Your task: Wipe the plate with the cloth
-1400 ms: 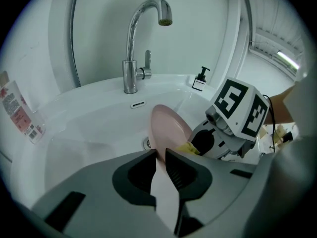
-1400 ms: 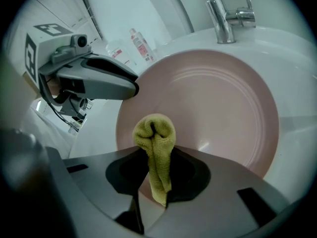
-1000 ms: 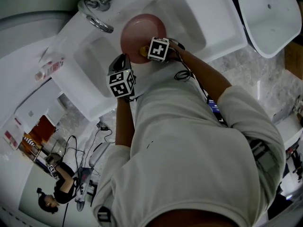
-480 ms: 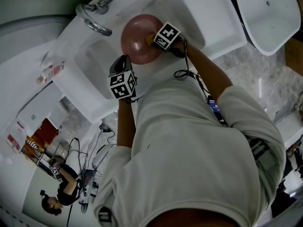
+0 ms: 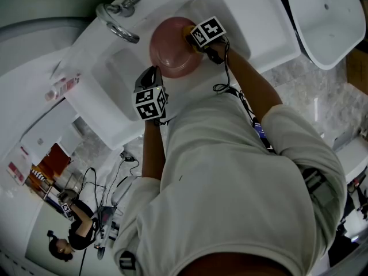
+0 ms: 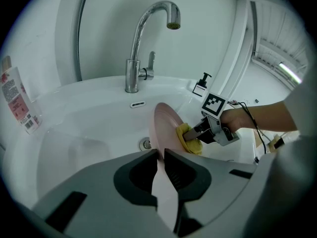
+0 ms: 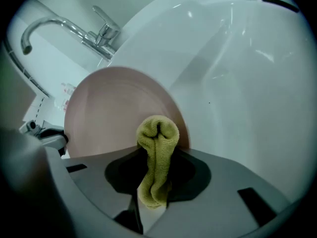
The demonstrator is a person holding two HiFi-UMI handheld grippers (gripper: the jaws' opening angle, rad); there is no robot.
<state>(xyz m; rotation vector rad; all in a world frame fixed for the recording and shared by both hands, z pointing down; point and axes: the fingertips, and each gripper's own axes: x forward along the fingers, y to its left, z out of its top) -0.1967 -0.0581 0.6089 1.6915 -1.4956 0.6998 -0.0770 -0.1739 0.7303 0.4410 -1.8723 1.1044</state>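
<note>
Since a second ago, the right gripper (image 6: 198, 134) has travelled from the plate's near lower edge up to its far right edge, and the plate (image 5: 172, 53) itself has shifted slightly toward the tap.

Largest in view is the white sink (image 5: 270, 16), whose deep basin leaves open room to the right of the plate and below it. A second white basin (image 5: 328, 22) sits well apart at the head view's upper right. A chrome tap (image 6: 143, 48) rises from the sink's back ledge, its spout arching over the basin behind the plate, clear of the plate's top edge.

Inside the basin the pink plate is held on edge, tilted. Its lower edge lies near the drain (image 6: 144, 144); whether it touches the basin floor cannot be told. The left gripper (image 6: 161, 157) is clamped on the plate's near rim, which runs between its two jaws. The right gripper's jaws are closed on a folded yellow-green cloth (image 7: 157, 138), and the cloth's bunched end is pressed against the plate's face near its edge.

On the ledge left of the tap stands a white bottle (image 6: 17, 103) with red print too small to read. A small black pump bottle (image 6: 200, 86) stands on the ledge to the right. Each gripper's cube bears black-and-white square markers, with no letters.
</note>
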